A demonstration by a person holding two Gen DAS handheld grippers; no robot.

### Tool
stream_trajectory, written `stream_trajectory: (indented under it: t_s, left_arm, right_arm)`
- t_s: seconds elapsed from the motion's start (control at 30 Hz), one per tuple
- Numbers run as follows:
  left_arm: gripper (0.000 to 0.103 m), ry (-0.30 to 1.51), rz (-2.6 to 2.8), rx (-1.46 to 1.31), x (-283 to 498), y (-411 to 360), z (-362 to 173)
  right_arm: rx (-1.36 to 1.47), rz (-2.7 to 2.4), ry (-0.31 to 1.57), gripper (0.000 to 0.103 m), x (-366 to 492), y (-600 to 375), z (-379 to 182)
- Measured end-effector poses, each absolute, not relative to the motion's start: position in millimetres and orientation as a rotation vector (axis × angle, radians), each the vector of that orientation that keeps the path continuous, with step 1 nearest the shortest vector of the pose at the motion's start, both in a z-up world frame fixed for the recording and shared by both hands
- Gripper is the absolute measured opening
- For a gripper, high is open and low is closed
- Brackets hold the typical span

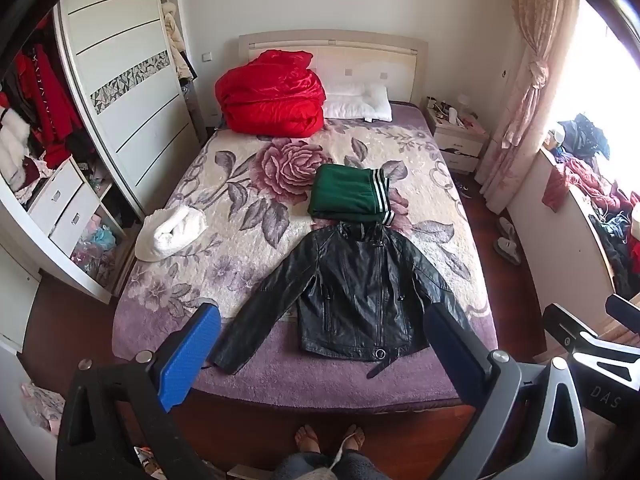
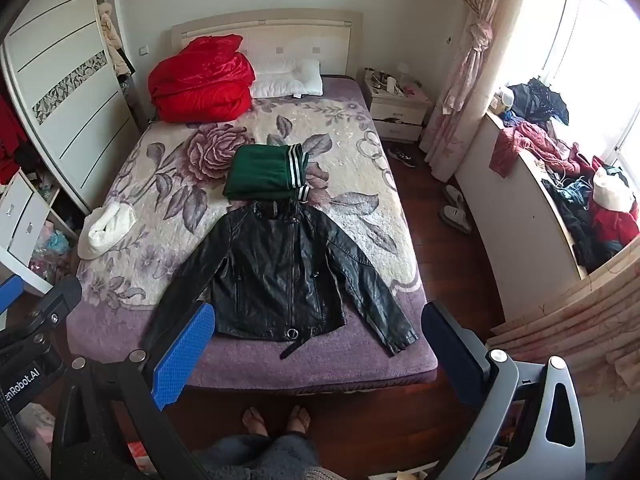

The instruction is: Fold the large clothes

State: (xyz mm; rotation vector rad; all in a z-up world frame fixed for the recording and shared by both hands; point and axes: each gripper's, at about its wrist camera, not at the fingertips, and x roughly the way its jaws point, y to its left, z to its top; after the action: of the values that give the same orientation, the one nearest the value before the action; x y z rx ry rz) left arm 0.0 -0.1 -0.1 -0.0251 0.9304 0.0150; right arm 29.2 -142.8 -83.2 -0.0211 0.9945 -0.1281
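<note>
A black leather jacket (image 1: pixel 352 288) lies flat, front up, sleeves spread, near the foot of the bed (image 1: pixel 168 320); it also shows in the right wrist view (image 2: pixel 280 276). A folded green garment with striped cuffs (image 1: pixel 348 194) sits just beyond its collar, also seen from the right wrist (image 2: pixel 264 174). My left gripper (image 1: pixel 320 352) is open and empty, held high above the bed's foot. My right gripper (image 2: pixel 316 352) is open and empty, likewise high above the foot edge.
A red folded quilt (image 1: pixel 272 96) and white pillow (image 1: pixel 356 102) lie at the headboard. A rolled white garment (image 1: pixel 172 232) sits at the bed's left edge. An open wardrobe (image 1: pixel 48 128) stands left, a nightstand (image 2: pixel 396 108) and a cluttered windowsill (image 2: pixel 560 168) right. Bare feet (image 2: pixel 276 420) stand below.
</note>
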Motion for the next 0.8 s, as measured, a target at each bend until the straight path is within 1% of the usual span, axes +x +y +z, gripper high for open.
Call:
stream_trajectory:
  t_s: [0.33,0.37,0.47,0.8]
  left_arm:
    - [0.103,0.926,0.026,-0.02,-1.6,-0.9,1.4]
    - [0.103,0.934,0.02,-0.024,-2.5,1.0,-6.6]
    - [0.103,0.936,0.02,-0.025,-1.8,1.2,-5.9]
    - [0.103,0.946,0.024,-0.037,-8.5,10.3,-8.5]
  right_arm:
    - [-0.017,-0.122,0.988,0.103,29.2,-140.9,-81.9]
    - [-0.017,-0.123,0.99,0.103,29.8,-140.5,-83.0]
    - [-0.019,-0.119,0.987,0.103,29.1,-139.7,-84.3]
    - [-0.029,-0.117,0.983,0.103,33.1,-135.3,-73.5]
